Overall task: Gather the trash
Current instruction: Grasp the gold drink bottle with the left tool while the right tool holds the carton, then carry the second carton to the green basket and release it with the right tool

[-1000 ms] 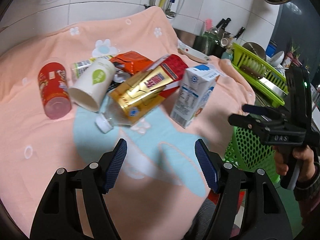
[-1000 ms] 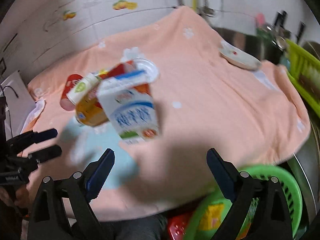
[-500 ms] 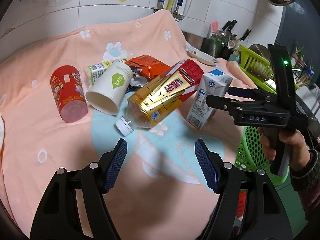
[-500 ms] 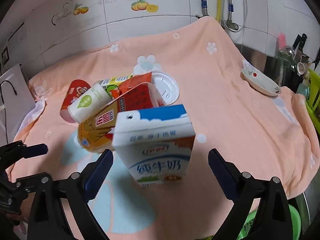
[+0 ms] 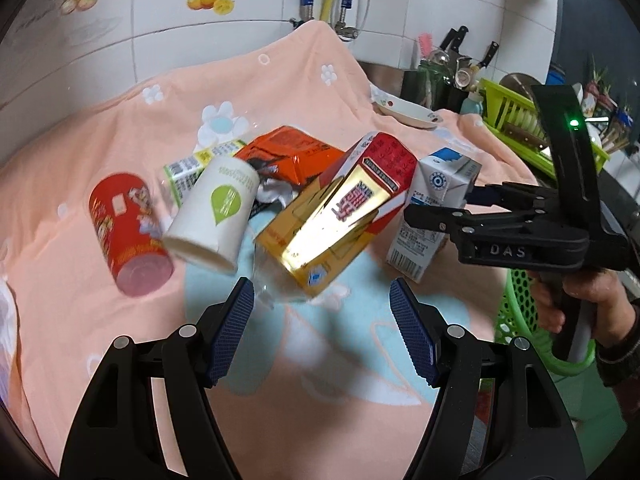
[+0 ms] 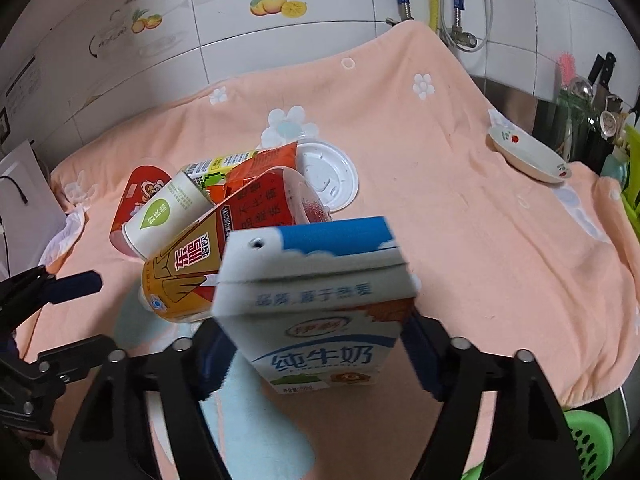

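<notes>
Trash lies heaped on a peach towel (image 5: 280,92) spread over the bench. From the left: a red snack can (image 5: 128,232) on its side, a white paper cup (image 5: 214,212) with a green leaf mark tipped toward the camera, a crumpled orange wrapper (image 5: 288,154) behind it, a gold-and-red carton (image 5: 340,216) leaning across the heap, and a white-and-blue milk carton (image 5: 434,216) standing upright at the right end.

The left gripper (image 5: 320,334) hovers before the heap, fingers spread with nothing between them. The right gripper (image 6: 316,356) has just been closing; its fingers now pinch the milk carton's two sides (blue top, printed front facing the camera).

A green mesh basket (image 5: 520,320) sits below the bench's right edge; its contents cannot be made out. A small white dish (image 6: 528,156) rests on the towel farther right.
</notes>
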`<state>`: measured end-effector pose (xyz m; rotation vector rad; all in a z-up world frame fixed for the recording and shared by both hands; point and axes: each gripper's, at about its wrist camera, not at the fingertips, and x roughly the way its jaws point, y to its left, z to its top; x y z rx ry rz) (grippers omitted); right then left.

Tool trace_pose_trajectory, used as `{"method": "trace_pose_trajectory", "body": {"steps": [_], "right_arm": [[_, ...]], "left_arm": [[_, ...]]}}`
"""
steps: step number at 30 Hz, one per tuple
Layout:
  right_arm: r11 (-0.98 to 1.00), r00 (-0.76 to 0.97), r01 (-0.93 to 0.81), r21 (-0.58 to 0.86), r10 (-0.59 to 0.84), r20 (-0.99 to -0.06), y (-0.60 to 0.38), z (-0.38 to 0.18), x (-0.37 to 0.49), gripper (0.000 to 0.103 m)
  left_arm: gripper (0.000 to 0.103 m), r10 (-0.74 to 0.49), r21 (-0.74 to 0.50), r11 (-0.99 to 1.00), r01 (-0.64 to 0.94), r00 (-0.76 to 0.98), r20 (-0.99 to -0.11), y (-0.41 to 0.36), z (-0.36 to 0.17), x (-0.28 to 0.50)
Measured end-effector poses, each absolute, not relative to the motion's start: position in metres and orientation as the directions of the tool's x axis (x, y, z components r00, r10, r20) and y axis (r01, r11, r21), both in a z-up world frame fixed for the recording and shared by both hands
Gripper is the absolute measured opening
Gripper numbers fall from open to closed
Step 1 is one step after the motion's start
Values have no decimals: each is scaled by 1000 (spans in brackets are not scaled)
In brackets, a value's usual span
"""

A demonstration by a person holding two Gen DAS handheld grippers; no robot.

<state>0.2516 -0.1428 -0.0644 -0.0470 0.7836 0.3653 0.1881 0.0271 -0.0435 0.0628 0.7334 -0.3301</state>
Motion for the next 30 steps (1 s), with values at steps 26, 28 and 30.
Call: {"method": "trace_pose_trajectory", "body": {"steps": [26, 28, 30], "right_arm": [[961, 705, -251, 112, 261, -660, -211, -39, 189, 66], [963, 703, -245, 112, 256, -663, -215, -40, 186, 66], [965, 703, -235, 112, 249, -667, -220, -42, 182, 66]], "left_arm": [[86, -135, 244, 885, 397, 720, -681, -39, -60, 259], [86, -129, 253, 881, 400, 717, -685, -41, -62, 263], [86, -131, 249, 880, 404, 711, -691, -41, -64, 266]]}}
